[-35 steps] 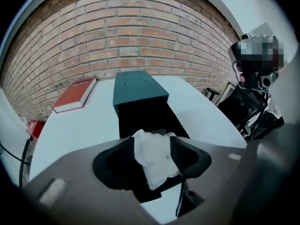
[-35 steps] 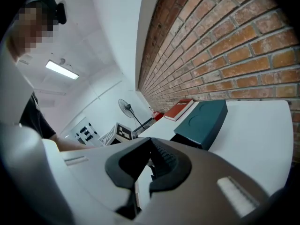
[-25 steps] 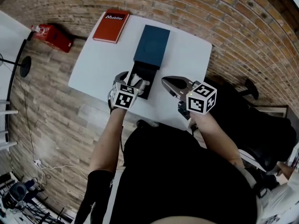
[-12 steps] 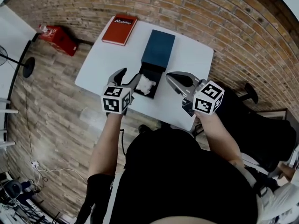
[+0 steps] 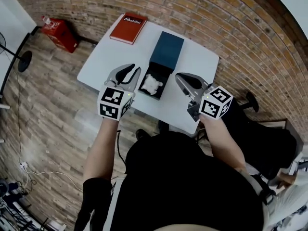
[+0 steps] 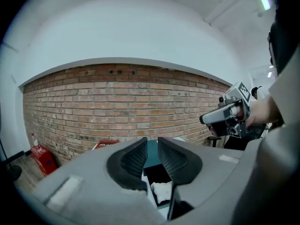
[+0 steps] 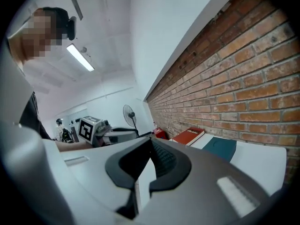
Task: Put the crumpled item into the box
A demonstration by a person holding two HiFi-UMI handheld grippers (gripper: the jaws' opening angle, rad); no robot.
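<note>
We found the crumpled item lying in the box, the left gripper empty with its jaws just narrowed to a slit, and the right gripper pressed together and empty.

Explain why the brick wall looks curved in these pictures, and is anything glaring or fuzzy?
Head view: a wide-angle lens bends the brick wall in an arc around the table. Left gripper view: the wall bows into an arch, and a dark round border eats the picture's edges. Right gripper view: the ceiling light glares plain white, and the nearest bricks look slightly soft.
</note>
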